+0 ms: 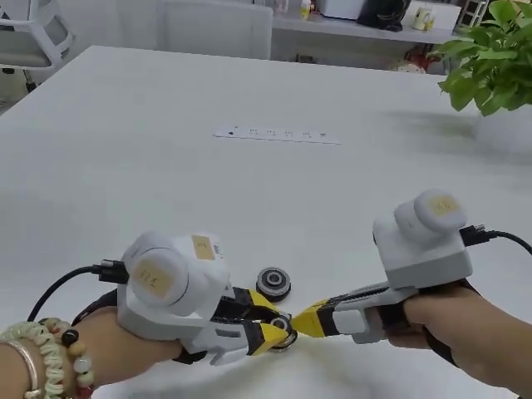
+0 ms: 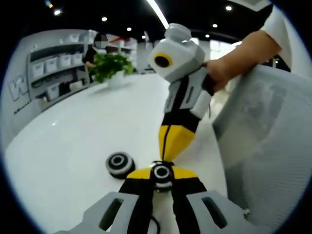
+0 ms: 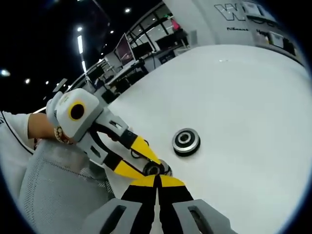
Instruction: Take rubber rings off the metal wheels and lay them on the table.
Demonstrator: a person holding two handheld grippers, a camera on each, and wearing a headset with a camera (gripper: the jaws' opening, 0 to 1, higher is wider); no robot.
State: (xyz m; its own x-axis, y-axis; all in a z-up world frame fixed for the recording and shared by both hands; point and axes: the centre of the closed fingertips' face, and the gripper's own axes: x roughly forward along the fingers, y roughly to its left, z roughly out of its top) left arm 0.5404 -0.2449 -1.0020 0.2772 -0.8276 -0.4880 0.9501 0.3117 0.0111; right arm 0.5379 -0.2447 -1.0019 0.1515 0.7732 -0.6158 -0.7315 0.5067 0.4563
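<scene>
Wheels first, in the head view: one metal wheel [image 1: 283, 337] sat low over the surface [image 1: 166, 166], pinched in your left tool [image 1: 278, 331]. The right tool [image 1: 301, 321] met it tip to tip, and a second wheel [image 1: 273, 283] lay just beside. In the left gripper view, your left jaws clamped the hub, which looked stiff and probably weighty. The second wheel's rubber ring [image 2: 110, 165] looked soft and stretchy. In the right gripper view, the right jaws were pressed together at the held rim. Whether they had caught rubber, you couldn't tell. The outer edge looked the place to nip.
</scene>
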